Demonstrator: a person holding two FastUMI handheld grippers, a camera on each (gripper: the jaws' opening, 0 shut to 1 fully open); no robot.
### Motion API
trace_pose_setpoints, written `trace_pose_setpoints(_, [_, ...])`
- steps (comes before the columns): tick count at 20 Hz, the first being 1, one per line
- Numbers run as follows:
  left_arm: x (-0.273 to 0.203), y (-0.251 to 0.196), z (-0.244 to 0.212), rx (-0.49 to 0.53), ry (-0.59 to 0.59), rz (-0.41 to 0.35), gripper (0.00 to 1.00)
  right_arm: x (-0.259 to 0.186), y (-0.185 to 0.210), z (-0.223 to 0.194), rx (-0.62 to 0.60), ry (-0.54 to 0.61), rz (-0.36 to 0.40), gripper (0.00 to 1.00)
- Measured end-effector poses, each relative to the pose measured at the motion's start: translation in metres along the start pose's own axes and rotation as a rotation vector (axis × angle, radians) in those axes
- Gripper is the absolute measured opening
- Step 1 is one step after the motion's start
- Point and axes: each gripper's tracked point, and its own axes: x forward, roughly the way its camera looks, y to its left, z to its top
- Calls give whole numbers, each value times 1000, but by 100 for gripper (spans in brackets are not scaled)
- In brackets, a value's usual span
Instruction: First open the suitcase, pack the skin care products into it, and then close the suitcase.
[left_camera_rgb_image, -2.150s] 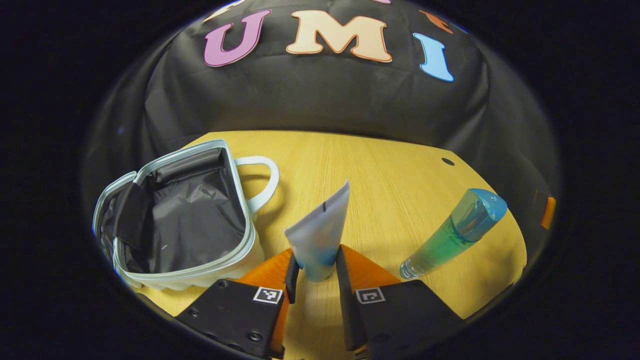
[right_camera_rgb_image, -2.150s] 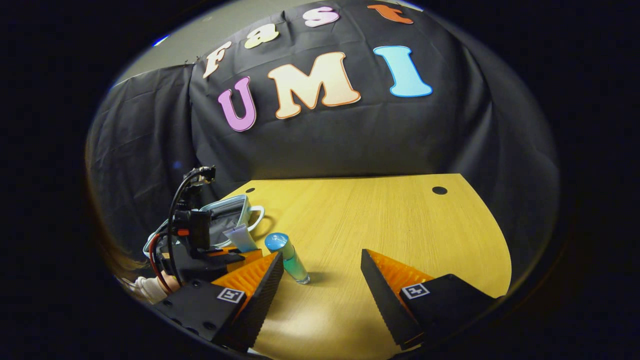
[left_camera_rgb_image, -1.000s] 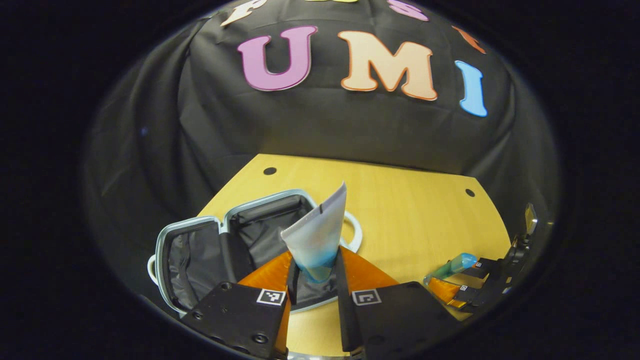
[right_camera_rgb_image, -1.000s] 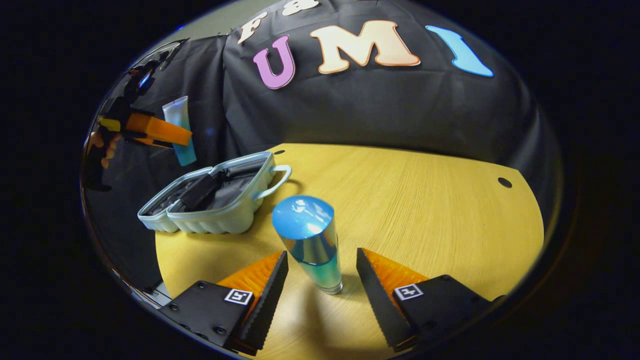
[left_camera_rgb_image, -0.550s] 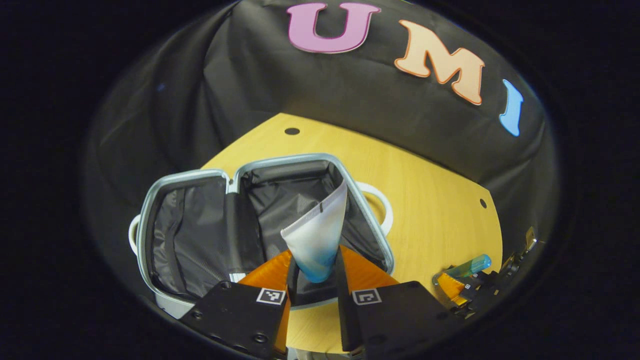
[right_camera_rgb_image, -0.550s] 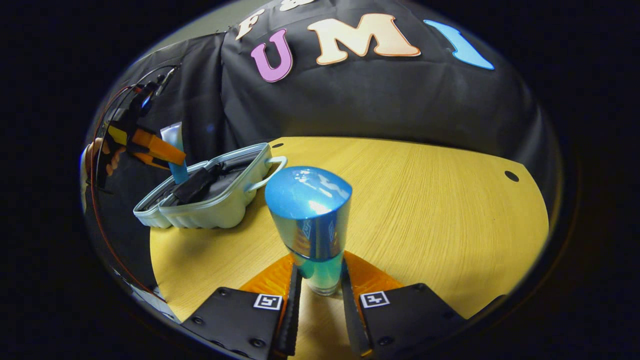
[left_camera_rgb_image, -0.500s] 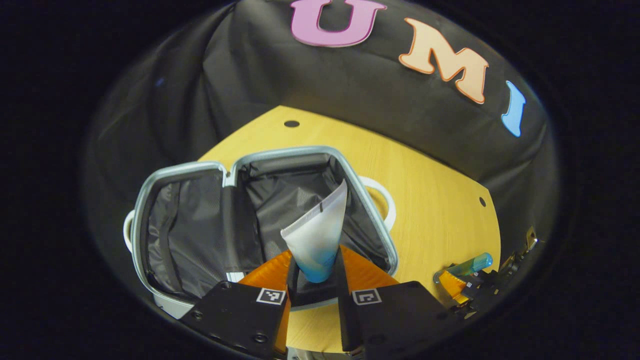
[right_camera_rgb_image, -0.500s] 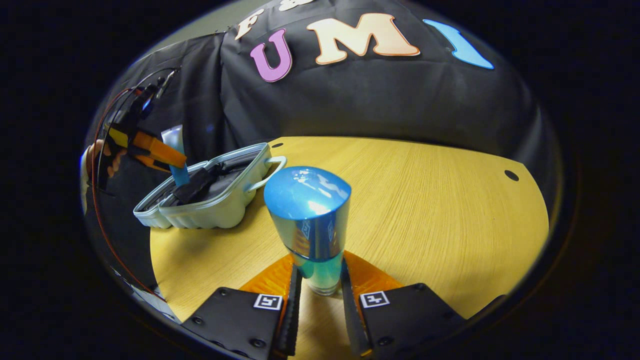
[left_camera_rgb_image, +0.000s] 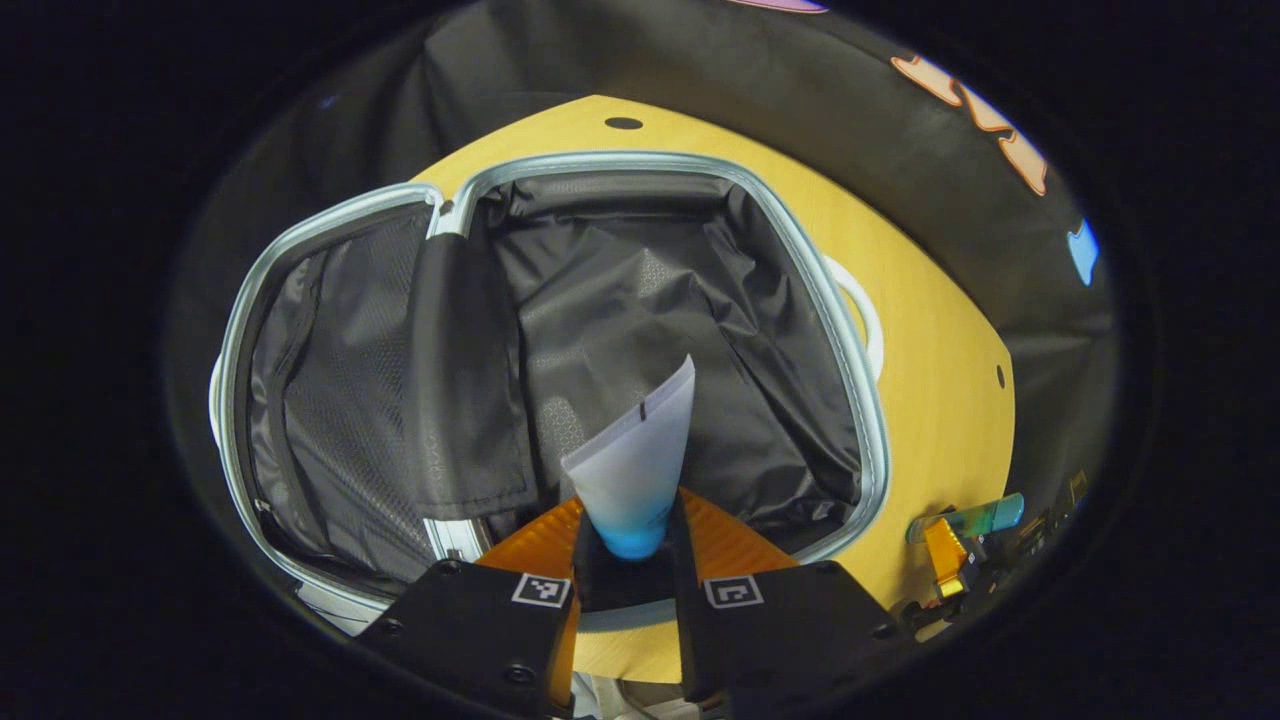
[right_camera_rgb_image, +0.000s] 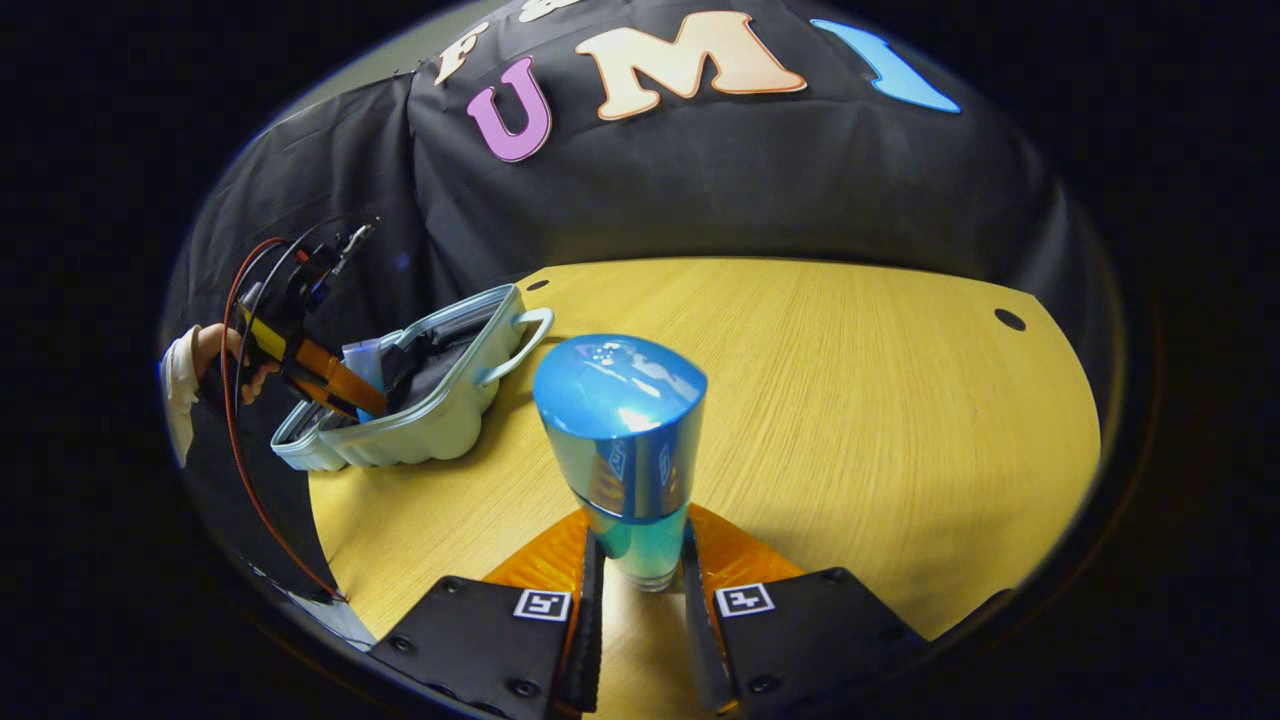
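The small pale suitcase (left_camera_rgb_image: 850, 340) lies open on the wooden table, its black lining showing. My left gripper (left_camera_rgb_image: 628, 540) is shut on a white and blue tube (left_camera_rgb_image: 635, 460), held just above the suitcase's right half. In the right gripper view the same suitcase (right_camera_rgb_image: 440, 420) sits at the left, with the left gripper (right_camera_rgb_image: 345, 385) and the tube (right_camera_rgb_image: 362, 362) dipping into it. My right gripper (right_camera_rgb_image: 638, 580) is shut on a blue-capped green bottle (right_camera_rgb_image: 622, 440) that stands upright on the table. The bottle (left_camera_rgb_image: 975, 518) also appears far right in the left gripper view.
The wooden table (right_camera_rgb_image: 850, 400) stretches wide to the right of the bottle, with small round holes (right_camera_rgb_image: 1008, 319) near its far edge. A hand (right_camera_rgb_image: 215, 350) with a white sleeve holds the left gripper. Black cloth walls stand behind the table.
My left gripper has come down over the open suitcase, bringing the tube close to the lining. My right gripper stays shut on the bottle, hardly moved.
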Motion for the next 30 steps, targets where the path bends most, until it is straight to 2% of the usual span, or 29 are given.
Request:
trace_pose_setpoints(3, [1, 6, 8, 12, -17, 17, 40, -14, 5, 13, 28, -10, -6, 36])
trace_pose_setpoints(6, [-8, 1, 11, 24, -16, -23, 82, -24, 20, 29, 1, -15, -16, 38])
trace_pose_setpoints(8, [-18, 1, 14, 46, -35, -37, 95, -29, 40, 46, -19, -27, -4, 38])
trace_pose_setpoints(10, [-30, 6, 15, 58, -45, -38, 96, -30, 68, 65, -20, -40, 19, 38])
trace_pose_setpoints(13, [-53, 16, 14, 51, -56, -81, 96, -23, 119, 90, -62, -65, 62, 36])
trace_pose_setpoints(17, [-90, 53, 20, 24, -106, -101, 97, 5, 197, 112, -88, -61, 149, 38])
trace_pose_setpoints(23, [-140, 136, 20, -78, -187, -80, 96, 70, 287, 105, -157, 33, 237, 36])
trace_pose_setpoints(27, [-159, 191, 8, -145, -207, -47, 96, 114, 302, 75, -209, 132, 201, 38])
trace_pose_setpoints(29, [-168, 213, 1, -168, -204, -34, 96, 128, 299, 58, -219, 187, 160, 36])
trace_pose_setpoints(30, [-170, 224, -2, -178, -204, -24, 96, 134, 295, 48, -224, 212, 133, 38])
